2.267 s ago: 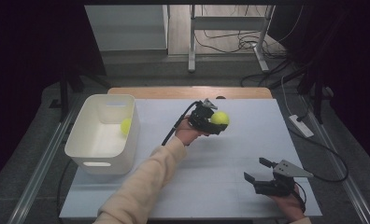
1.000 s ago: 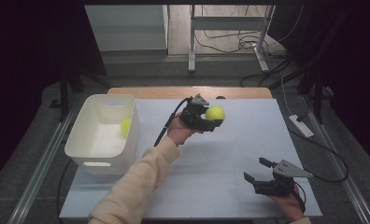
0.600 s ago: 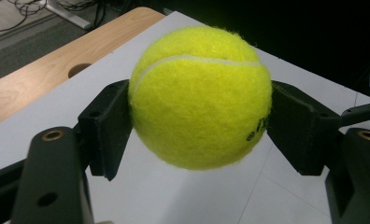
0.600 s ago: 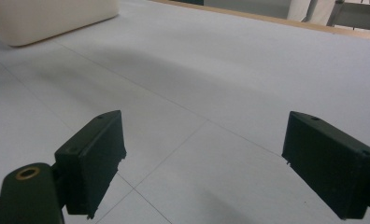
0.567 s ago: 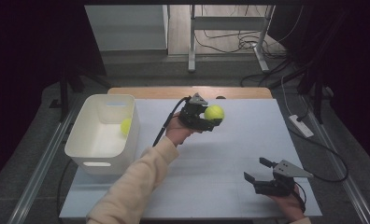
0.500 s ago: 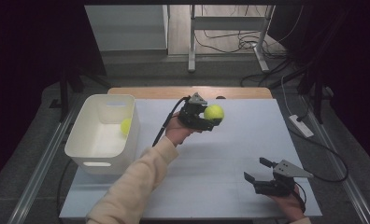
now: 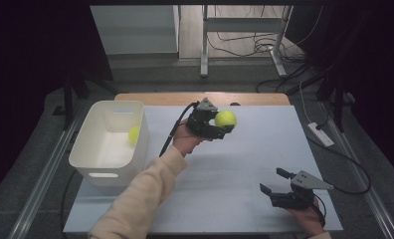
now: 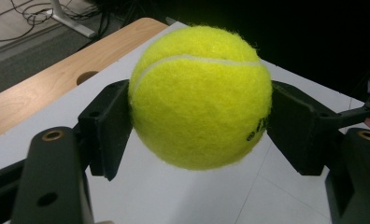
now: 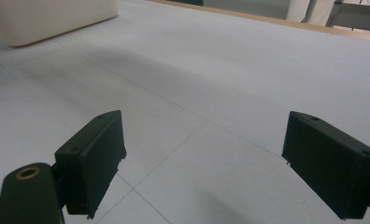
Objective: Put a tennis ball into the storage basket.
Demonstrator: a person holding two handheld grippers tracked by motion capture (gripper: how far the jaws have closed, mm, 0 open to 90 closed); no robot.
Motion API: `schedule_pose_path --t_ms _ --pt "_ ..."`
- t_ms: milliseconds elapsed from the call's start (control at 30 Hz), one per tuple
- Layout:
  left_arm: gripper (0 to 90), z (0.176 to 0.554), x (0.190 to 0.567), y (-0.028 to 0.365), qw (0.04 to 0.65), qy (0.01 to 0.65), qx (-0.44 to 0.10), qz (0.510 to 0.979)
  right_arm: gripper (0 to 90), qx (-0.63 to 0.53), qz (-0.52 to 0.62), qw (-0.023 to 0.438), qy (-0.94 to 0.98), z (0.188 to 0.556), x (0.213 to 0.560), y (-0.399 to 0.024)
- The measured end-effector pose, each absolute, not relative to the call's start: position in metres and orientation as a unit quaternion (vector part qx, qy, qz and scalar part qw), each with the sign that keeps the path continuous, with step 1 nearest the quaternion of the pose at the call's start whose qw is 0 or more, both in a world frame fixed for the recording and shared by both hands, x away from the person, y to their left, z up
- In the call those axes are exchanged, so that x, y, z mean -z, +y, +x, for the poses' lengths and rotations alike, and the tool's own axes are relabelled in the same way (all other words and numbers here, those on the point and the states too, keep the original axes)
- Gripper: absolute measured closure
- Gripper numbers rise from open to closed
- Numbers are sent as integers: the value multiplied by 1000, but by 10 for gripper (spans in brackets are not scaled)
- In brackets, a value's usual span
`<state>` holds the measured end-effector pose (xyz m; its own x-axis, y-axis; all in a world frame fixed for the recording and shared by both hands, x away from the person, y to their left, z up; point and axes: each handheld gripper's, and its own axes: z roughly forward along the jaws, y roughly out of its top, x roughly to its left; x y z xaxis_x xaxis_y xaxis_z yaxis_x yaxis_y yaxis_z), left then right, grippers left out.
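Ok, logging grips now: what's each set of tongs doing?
Left tongs: shut on the tennis ball.
Right tongs: open, holding nothing.

White bin [image 9: 52,16] blurred, cropped, second ball [image 7: 134,134] perhaps half-hidden

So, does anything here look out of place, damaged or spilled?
Nothing stands out. The left gripper holds a tennis ball squarely between its jaws, a second ball lies in the white bin, and the right gripper rests open.
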<state>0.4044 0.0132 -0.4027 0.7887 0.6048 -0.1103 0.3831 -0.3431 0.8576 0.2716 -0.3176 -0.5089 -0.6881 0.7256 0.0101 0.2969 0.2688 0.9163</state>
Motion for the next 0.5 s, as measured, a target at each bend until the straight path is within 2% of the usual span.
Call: schedule_pose_path --t_ms 500 --pt "273 398 396 29 495 309 -122 803 130 -503 331 213 769 272 509 -317"
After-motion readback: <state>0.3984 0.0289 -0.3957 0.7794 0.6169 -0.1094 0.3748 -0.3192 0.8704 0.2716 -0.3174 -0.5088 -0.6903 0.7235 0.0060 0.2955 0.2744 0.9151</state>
